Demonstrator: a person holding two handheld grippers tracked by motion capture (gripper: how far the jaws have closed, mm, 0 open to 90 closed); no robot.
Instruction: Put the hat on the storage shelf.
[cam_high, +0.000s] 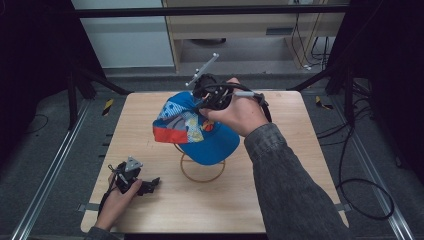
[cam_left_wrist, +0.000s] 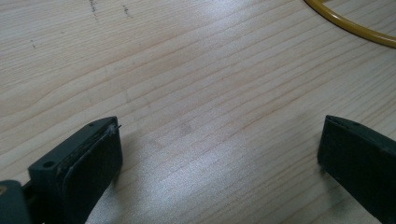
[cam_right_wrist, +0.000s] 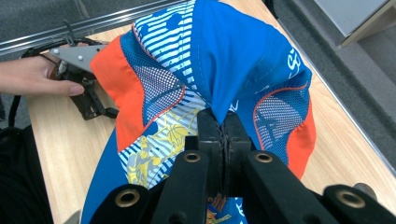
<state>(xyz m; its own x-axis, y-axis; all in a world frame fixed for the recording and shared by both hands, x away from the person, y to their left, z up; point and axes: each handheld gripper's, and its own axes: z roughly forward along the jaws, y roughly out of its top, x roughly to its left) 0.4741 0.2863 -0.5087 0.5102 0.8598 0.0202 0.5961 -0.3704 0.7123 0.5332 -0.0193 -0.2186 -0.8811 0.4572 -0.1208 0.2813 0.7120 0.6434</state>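
**Cap pinched at the crown, held over the wire stand**

High view: the right gripper (cam_high: 209, 95), in the person's right hand (cam_high: 239, 112), holds a blue cap (cam_high: 210, 137) with orange and patterned panels above the middle of the wooden table (cam_high: 280, 165). The cap hangs tilted over a yellow wire stand (cam_high: 202, 172), whose ring base lies on the table just below it. Whether the cap touches the stand's upright I cannot tell; the cloth covers that part. The left gripper (cam_high: 150, 185) rests low at the near left of the table, well apart from the cap.

Left gripper view: the jaws stand wide apart with nothing between them, bare table (cam_left_wrist: 196, 93) beneath. An arc of the yellow stand (cam_left_wrist: 350, 28) is cut off at the upper right corner.

Right gripper view: the jaws are closed tight on a fold of the blue cap (cam_right_wrist: 233, 51), the cloth bunched up at the pinch.

Handling, as a judgement: light, soft fabric that folds and sags under its own weight, not fragile, unlikely to slip from a firm pinch. The brim looks stiffer and would give a steadier hold. The cap's inside and the stand's top are hidden.
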